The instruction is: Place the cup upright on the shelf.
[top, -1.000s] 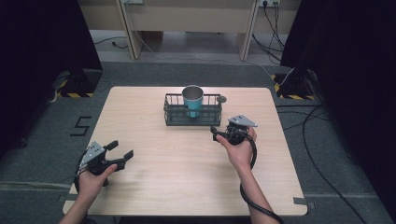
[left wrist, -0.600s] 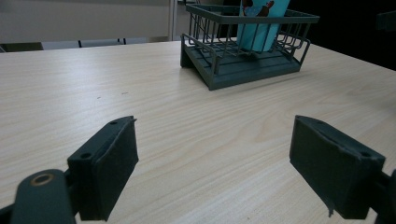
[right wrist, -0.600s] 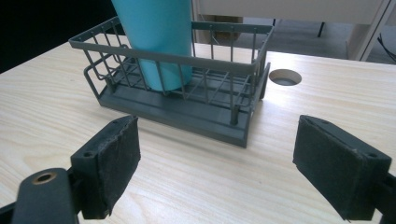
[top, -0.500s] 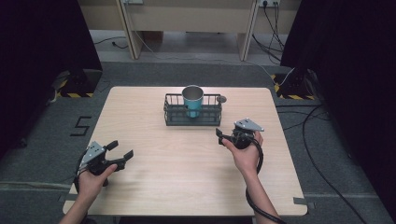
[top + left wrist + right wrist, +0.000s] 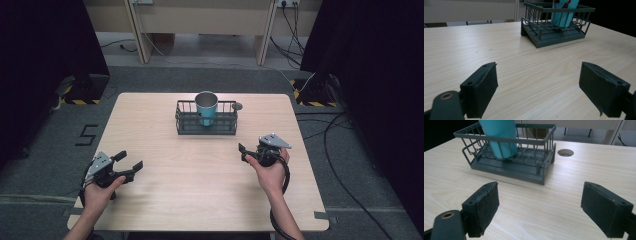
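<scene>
A dark wire basket [image 5: 220,127] stands at the back middle of the wooden table [image 5: 200,200], with a teal cup [image 5: 206,106] upright inside it. My left gripper [image 5: 129,160] rests open near the front left corner, nothing between its jaws. From its own view the left gripper [image 5: 539,92] faces the basket [image 5: 544,40] and cup [image 5: 562,12] far off. My right gripper [image 5: 243,152] is held open at the right, in front of the basket. In its own view the right gripper [image 5: 540,212] is empty, with the basket [image 5: 511,168] and cup [image 5: 499,135] a short way ahead.
A round cable hole [image 5: 237,106] sits in the table just right of the basket, also visible as the hole [image 5: 565,152] in the right gripper view. Cables [image 5: 345,150] trail over the grey floor to the right. Bare wood lies between the two grippers.
My right gripper has drawn back from the basket, toward the near edge and slightly to the right, still open. The left gripper has not moved.
</scene>
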`<state>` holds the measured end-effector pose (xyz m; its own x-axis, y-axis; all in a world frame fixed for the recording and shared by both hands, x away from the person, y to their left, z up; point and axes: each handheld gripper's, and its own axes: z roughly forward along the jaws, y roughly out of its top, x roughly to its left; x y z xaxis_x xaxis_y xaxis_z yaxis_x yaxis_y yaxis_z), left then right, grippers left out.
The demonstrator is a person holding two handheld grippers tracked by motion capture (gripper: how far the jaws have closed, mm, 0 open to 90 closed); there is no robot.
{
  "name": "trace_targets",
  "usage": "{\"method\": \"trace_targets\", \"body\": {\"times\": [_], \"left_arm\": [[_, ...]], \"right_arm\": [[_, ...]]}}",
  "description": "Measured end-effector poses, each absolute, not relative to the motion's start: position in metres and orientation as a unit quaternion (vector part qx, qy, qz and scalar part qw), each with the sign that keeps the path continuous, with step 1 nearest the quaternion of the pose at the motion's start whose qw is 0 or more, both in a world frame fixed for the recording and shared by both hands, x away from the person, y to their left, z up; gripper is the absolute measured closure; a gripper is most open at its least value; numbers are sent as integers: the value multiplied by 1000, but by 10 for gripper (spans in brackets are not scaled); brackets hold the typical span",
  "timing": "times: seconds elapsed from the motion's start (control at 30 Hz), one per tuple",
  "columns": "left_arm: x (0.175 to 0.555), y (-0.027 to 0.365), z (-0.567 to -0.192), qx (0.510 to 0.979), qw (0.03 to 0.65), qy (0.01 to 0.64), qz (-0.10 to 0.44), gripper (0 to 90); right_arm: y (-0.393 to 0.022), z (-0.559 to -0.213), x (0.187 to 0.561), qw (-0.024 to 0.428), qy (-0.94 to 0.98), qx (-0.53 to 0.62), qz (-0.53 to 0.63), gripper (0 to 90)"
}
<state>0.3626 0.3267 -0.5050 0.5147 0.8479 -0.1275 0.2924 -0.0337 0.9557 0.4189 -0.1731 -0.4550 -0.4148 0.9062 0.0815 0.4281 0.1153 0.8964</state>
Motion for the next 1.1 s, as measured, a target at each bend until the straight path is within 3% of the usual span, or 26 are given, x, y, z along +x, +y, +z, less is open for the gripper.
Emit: {"method": "trace_targets", "body": {"times": [1.1], "left_arm": [[362,326,-505,673,550,424,253,145]], "right_arm": [[-213,-485,379,260,690,500,455,165]]}}
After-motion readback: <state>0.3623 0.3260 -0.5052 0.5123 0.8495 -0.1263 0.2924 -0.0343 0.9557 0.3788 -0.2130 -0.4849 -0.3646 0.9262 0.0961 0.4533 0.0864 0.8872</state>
